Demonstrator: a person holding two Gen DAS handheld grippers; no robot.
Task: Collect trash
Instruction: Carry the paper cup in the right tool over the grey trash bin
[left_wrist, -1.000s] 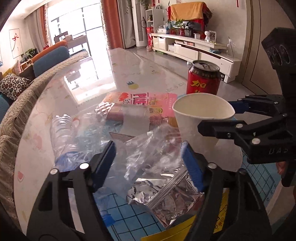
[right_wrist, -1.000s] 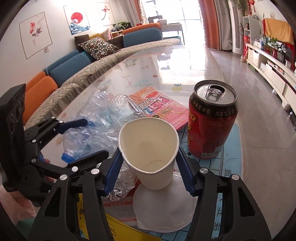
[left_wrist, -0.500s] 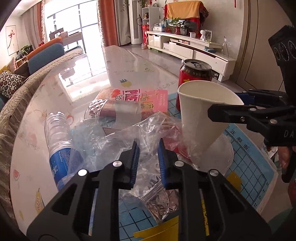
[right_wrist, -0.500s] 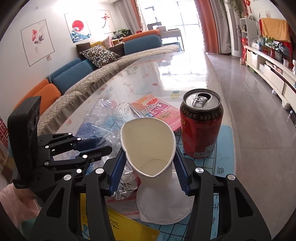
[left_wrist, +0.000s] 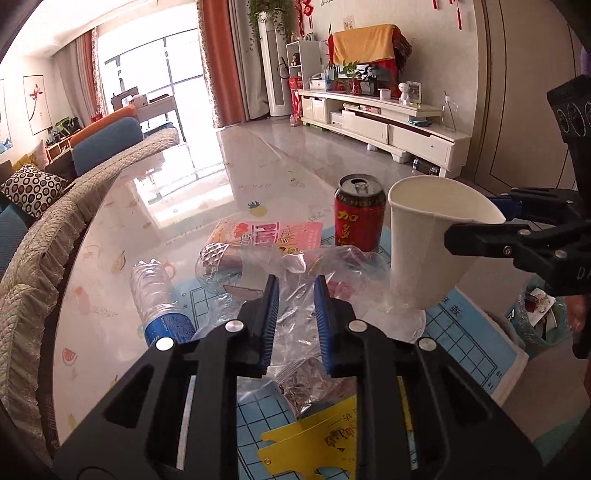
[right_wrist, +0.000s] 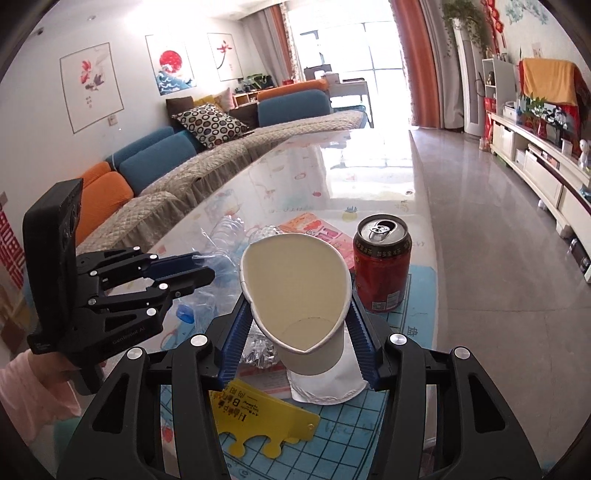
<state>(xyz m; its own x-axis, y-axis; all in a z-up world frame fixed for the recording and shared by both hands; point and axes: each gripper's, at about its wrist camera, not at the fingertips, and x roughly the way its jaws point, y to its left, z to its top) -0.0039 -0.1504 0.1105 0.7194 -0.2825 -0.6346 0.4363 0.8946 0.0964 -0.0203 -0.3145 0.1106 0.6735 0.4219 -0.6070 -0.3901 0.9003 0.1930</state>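
My left gripper (left_wrist: 295, 299) is shut on a crumpled clear plastic bag (left_wrist: 295, 269) and holds it above the table. My right gripper (right_wrist: 297, 317) is shut on a squeezed white paper cup (right_wrist: 295, 291), lifted off the table; the cup (left_wrist: 428, 236) also shows at the right of the left wrist view. Trash lies below: a red drink can (right_wrist: 382, 262), a clear plastic bottle with a blue label (left_wrist: 159, 299), a pink flyer (left_wrist: 273, 234), a foil wrapper (left_wrist: 306, 384), a yellow card (right_wrist: 255, 410) and a flattened white cup (right_wrist: 325, 380).
A blue grid mat (left_wrist: 469, 339) covers the near part of the glass table (left_wrist: 177, 199). A bin with a bag (left_wrist: 543, 317) stands on the floor at the right of the table. A sofa (right_wrist: 177, 170) runs along the far left side.
Both grippers have risen. The left gripper closed on the plastic bag and lifted it. The right gripper raised the paper cup off the table.
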